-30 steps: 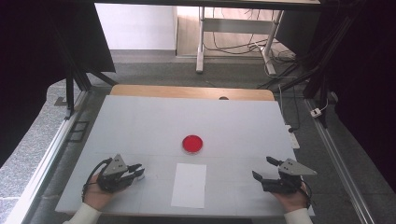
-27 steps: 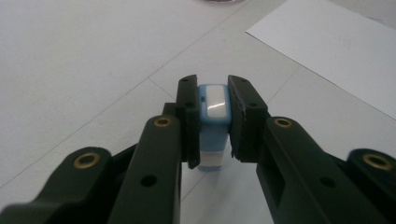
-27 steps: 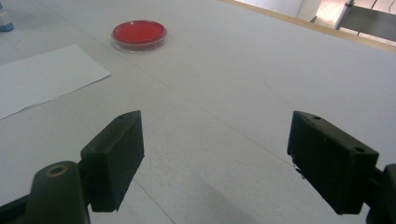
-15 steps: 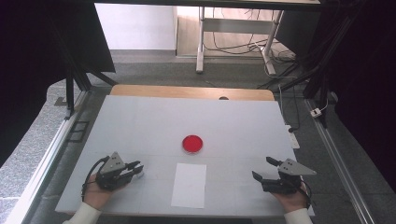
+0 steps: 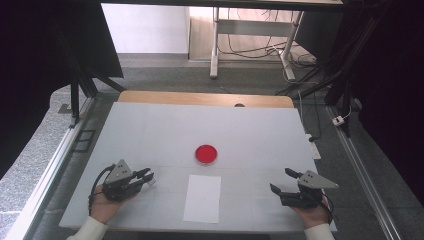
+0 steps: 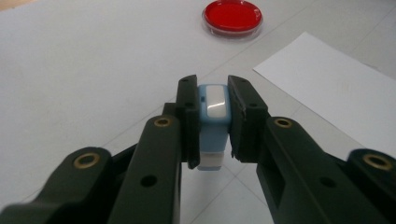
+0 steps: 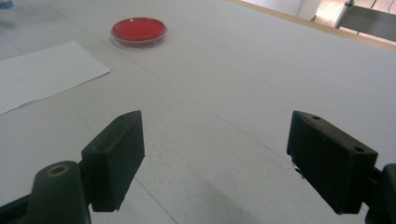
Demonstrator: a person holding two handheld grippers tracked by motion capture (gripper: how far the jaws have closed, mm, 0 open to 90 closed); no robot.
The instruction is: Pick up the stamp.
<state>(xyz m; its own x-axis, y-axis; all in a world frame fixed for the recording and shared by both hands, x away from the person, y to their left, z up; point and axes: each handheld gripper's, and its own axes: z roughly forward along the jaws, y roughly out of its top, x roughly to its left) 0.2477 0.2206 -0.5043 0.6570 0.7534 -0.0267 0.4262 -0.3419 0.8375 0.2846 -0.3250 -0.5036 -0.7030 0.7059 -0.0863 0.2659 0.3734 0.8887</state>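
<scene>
Little has moved since the earlier frames: left gripper [image 5: 145, 177] sits about where it was at lower left of the high view, nudged slightly, and right gripper [image 5: 285, 181] has held its spot at lower right.

Held item is a small light-blue device [image 6: 213, 122] with a white glossy face and a white end. In the left gripper view it sits dead centre, clamped upright between the two black jaws, pads pressing on both of its sides, white end pointing down toward the table [image 5: 150, 130]. In the high view it shows as a pale tip at the front of the left gripper, low over the tabletop at lower left.

Left gripper [image 6: 212, 116]: closed on the device. A hand [image 5: 107, 205] holds it from the bottom edge, cable looping off to the left.

Right gripper [image 7: 215, 154]: jaws wide apart, nothing between them, only bare table surface. It rests low at lower right of the high view, pointing toward the middle.

White paper sheet [image 5: 202, 198] lies flat between the two grippers, bottom centre, apart from both. Red round dish [image 5: 206, 154] sits just beyond the sheet's far edge, mid-table, clear of it. In the left gripper view the dish [image 6: 232, 17] is at top centre and the sheet [image 6: 336, 93] at right.
</scene>
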